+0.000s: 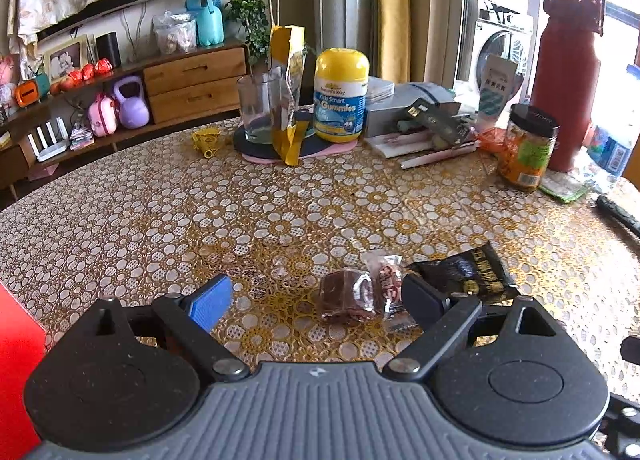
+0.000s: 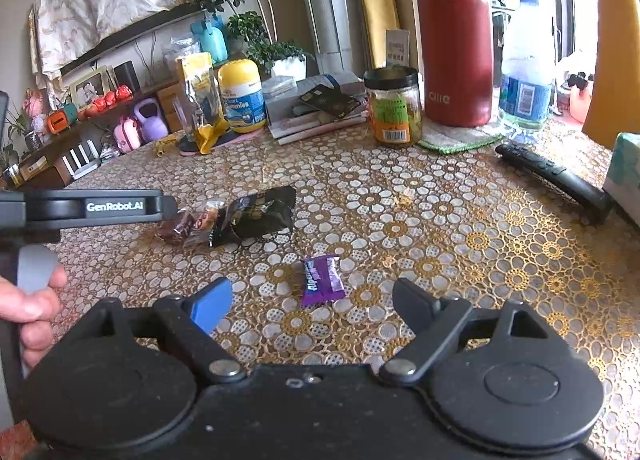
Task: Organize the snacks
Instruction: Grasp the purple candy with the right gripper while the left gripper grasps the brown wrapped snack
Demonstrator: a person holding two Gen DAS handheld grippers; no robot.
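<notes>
On the flower-patterned table (image 1: 160,219), a brown foil-wrapped snack (image 1: 346,298) lies between the fingers of my left gripper (image 1: 316,300), which is open and just above it. A small clear-wrapped candy (image 1: 390,284) and a black packet (image 1: 468,272) lie beside the right finger. My right gripper (image 2: 314,302) is open as well, with a purple wrapped candy (image 2: 320,280) on the table just ahead, between its fingertips and untouched. The right wrist view shows the left gripper (image 2: 170,211) from the side, over the brown snack (image 2: 176,227) and black packet (image 2: 260,211).
Along the far side stand a glass (image 1: 260,107), a yellow gummies bottle (image 1: 340,95), stacked books (image 1: 416,115), a black-lidded jar (image 2: 396,107), a red flask (image 2: 456,39) and a water bottle (image 2: 524,71). A black remote (image 2: 556,179) lies right. Something red (image 1: 16,360) sits at the left edge.
</notes>
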